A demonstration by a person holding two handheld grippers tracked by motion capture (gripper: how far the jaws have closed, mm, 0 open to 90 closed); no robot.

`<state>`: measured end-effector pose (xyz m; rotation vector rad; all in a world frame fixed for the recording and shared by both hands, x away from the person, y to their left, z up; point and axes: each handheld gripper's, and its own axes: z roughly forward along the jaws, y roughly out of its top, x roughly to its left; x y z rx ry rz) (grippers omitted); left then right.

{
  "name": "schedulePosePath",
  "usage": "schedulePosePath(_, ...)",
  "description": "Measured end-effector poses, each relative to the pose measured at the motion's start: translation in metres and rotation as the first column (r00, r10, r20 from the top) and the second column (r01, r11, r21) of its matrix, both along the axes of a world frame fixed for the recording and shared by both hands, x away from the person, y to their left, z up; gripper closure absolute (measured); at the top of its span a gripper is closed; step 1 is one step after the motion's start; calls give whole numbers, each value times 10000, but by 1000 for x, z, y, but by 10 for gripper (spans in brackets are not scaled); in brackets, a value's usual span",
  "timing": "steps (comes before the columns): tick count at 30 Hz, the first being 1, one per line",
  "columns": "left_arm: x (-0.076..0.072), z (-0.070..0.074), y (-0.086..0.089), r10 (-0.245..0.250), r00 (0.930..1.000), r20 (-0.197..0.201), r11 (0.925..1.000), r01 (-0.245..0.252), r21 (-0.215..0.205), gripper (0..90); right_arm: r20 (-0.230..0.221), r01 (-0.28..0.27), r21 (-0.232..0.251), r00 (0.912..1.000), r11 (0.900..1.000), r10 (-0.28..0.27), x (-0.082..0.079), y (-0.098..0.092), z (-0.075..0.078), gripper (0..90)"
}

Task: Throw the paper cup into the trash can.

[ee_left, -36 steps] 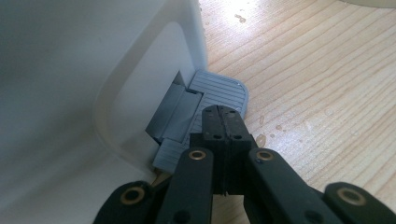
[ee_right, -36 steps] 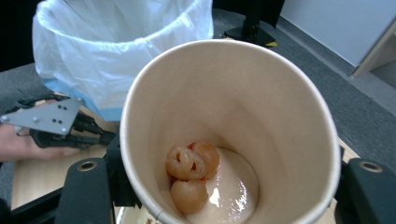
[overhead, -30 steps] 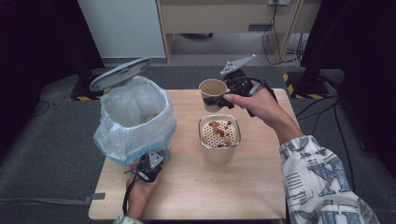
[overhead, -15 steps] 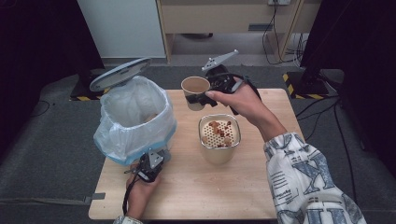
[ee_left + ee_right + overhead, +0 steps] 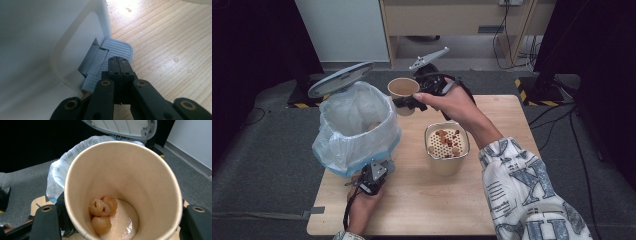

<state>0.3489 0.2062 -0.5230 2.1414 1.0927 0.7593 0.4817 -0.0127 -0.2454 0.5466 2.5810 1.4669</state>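
The paper cup (image 5: pixel 402 91) has travelled since a second ago: then it hung out past the strainer pot's far right side, and now the right gripper (image 5: pixel 408 102) has carried it across and a little upward, so that it sits in the air just short of the bin's (image 5: pixel 357 127) open mouth. The bin's lid (image 5: pixel 340 79) stands raised throughout, and the left hand has not shifted. I take this as the carry stage of emptying the cup into the bin, with the tipping itself not yet begun, since the cup is upright.

The right gripper is closed on the paper cup's wall, its jaws on either side of the cup in the right gripper view; inside the cup lie a few brownish fruit pieces (image 5: pixel 102 211) and some pale liquid. The bin's bag-lined opening lies directly ahead of that gripper, beyond the cup's rim. The right hand (image 5: pixel 452 102) reaches forward with the forearm stretched over the strainer pot (image 5: pixel 446 150), which stays on the tabletop (image 5: pixel 507 115) below the wrist.

The left gripper (image 5: pixel 371 177) is fully closed with nothing between its jaws; its tip presses down on the grey pedal (image 5: pixel 117 48) at the bin's foot, just in front of it.
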Motion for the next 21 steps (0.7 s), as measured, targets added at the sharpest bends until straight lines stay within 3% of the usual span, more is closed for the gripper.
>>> schedulePosePath(13, 0, 0, 0, 7, 10000, -4, 10000, -7, 3, 894, -142, -34, 88, 9999, 10000, 35, 6, 31, -10, 320)
schedulePosePath(21, 0, 0, 0, 6, 10000, -5, 10000, -6, -5, 894, 2, 110, 142, 9999, 9998, -110, 8, 48, -14, 317)
